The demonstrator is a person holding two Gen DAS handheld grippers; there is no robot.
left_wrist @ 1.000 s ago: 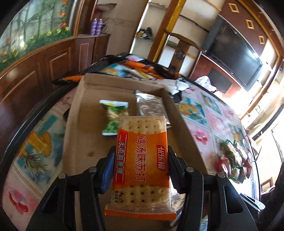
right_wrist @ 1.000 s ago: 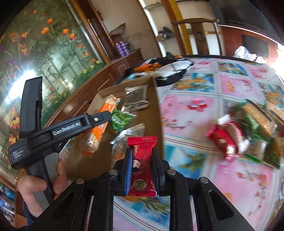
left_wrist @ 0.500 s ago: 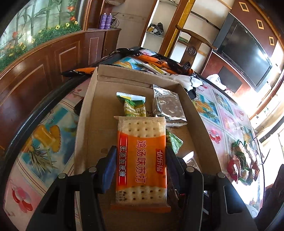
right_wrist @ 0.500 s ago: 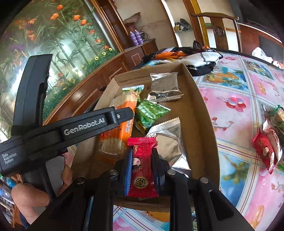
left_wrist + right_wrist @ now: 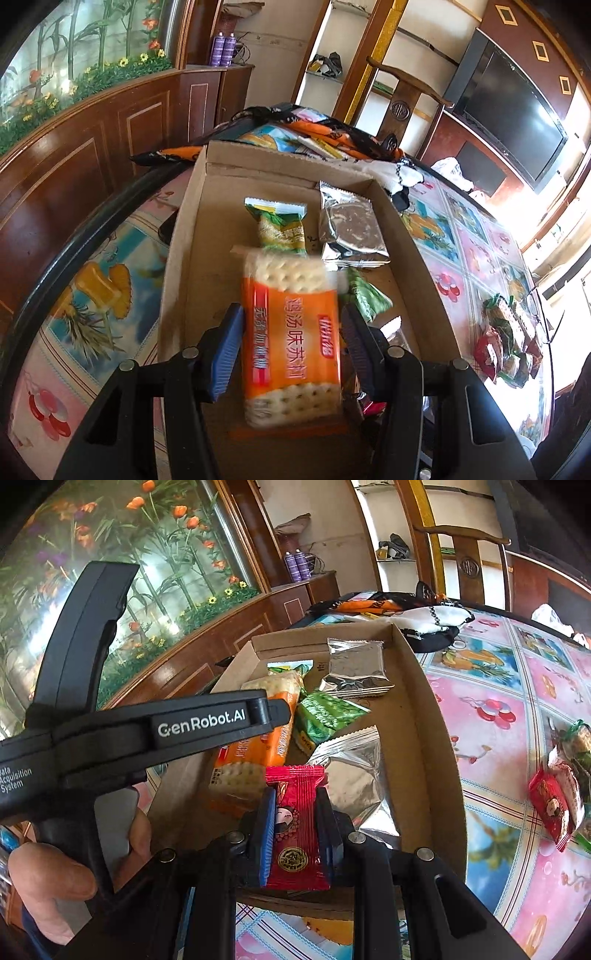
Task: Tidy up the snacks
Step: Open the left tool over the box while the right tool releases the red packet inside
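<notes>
Cardboard box (image 5: 184, 258) is sitting on the patterned tabletop (image 5: 498, 738) and serving as landmark. Left claw (image 5: 291, 339) is hovering over the box's near end, gripping an orange cracker pack (image 5: 291, 343) between its blue pads. Right claw (image 5: 295, 827) is hanging over the box's near edge, clamping a red candy packet (image 5: 295, 830). Inside the box, green snack packets (image 5: 280, 229) and silver foil packets (image 5: 351, 229) are lying toward the far end. Loose snacks (image 5: 561, 794) are lying on the tabletop well right of the box.
</notes>
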